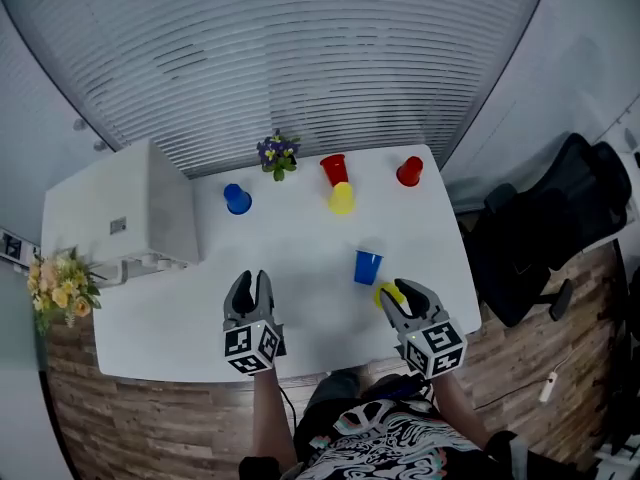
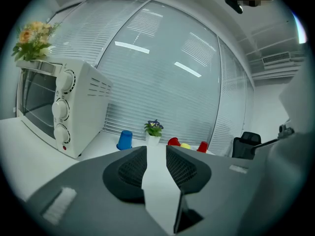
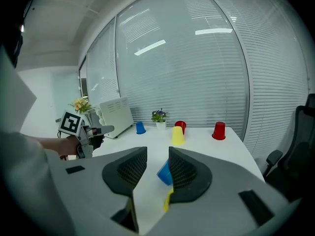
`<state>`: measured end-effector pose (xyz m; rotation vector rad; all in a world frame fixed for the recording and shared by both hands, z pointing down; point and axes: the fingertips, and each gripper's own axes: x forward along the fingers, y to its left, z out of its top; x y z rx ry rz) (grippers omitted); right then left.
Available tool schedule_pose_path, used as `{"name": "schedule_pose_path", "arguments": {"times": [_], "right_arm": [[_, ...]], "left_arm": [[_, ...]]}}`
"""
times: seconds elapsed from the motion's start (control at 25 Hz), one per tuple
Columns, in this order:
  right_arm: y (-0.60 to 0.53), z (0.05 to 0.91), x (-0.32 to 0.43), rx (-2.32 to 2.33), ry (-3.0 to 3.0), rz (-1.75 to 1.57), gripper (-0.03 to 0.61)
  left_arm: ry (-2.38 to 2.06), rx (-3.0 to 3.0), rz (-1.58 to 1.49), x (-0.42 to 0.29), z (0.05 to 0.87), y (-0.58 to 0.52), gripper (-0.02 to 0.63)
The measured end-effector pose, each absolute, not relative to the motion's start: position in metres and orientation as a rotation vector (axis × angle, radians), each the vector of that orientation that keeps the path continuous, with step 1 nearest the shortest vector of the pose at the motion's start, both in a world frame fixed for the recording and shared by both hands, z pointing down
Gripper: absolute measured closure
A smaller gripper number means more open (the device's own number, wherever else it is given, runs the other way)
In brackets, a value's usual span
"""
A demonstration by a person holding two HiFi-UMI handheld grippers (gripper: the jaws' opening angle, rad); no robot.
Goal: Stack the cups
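My left tongs (image 1: 251, 280) spread, empty, over table (image 1: 300, 238) near edge. My right tongs (image 1: 403, 296) spread too, pinching nothing. Near yellow cup (image 1: 381, 292) just beside its jaw (touching or not, can't tell). Near blue cup (image 1: 367, 266) just beyond tips. Far blue cup (image 1: 237, 199), left red cup (image 1: 334, 169), far yellow cup (image 1: 342, 198), right red cup (image 1: 409, 171) toward table back.

Six cups on one table (image 1: 300, 248): two blue, far blue cup (image 1: 237, 199) and near blue cup (image 1: 367, 266); two red, left red cup (image 1: 334, 169) and right red cup (image 1: 409, 171); two yellow, far yellow cup (image 1: 342, 199) and near yellow cup (image 1: 386, 291), which is partly hidden. Two hand-held grippers: left hand-held gripper (image 1: 251, 280) and right hand-held gripper (image 1: 403, 296). One oven (image 1: 130, 208), one flowerpot (image 1: 277, 155), one bouquet (image 1: 60, 283), one chair (image 1: 545, 228).
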<state>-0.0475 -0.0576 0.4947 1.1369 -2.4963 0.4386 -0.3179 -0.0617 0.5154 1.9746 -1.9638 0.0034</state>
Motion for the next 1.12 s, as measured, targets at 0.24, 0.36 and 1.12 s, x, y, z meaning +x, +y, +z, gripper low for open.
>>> {"name": "schedule_pose_path", "arguments": {"times": [0.24, 0.36, 1.12], "right_arm": [[-0.080, 0.481, -0.062, 1.149, -2.525, 0.437, 0.436], [-0.091, 0.483, -0.061, 1.150, -2.520, 0.437, 0.434], [-0.166, 0.508, -0.074, 1.008, -2.550, 0.668, 0.431]], "left_arm": [[-2.018, 1.917, -0.021, -0.352, 0.518, -0.098, 0.501], [-1.992, 1.872, -0.115, -0.363, 0.520, -0.114, 0.506], [-2.066, 1.770, 0.146, -0.416, 0.579, -0.224, 0.400]]}}
